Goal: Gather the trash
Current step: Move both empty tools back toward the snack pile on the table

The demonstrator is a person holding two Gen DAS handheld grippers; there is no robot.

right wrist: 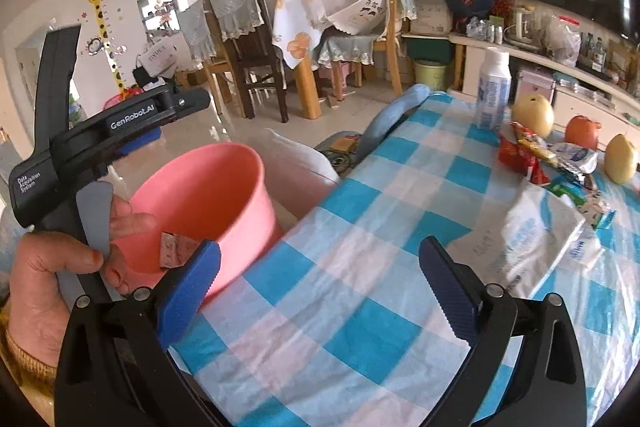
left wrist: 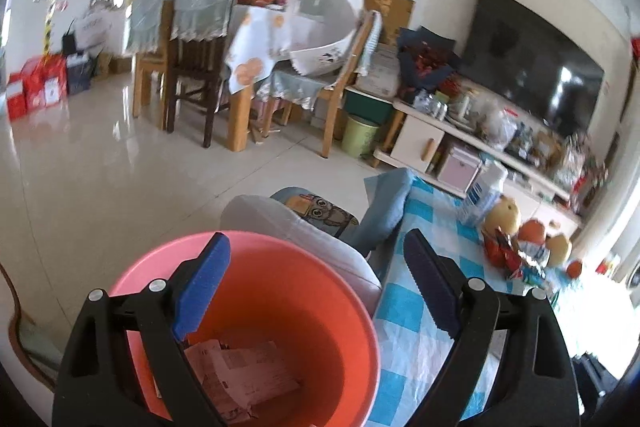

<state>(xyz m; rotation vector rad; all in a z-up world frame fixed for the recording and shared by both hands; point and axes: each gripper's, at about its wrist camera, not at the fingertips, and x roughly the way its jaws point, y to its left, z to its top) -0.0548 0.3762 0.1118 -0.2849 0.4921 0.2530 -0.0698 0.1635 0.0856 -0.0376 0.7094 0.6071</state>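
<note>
Checked tablecloth – one pink bin | two pears | both grippers' fingers released

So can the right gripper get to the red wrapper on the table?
Probably yes. The right gripper is open and empty, and only bare checked cloth lies between it and the red wrapper. The white bag sits off to the side.
</note>
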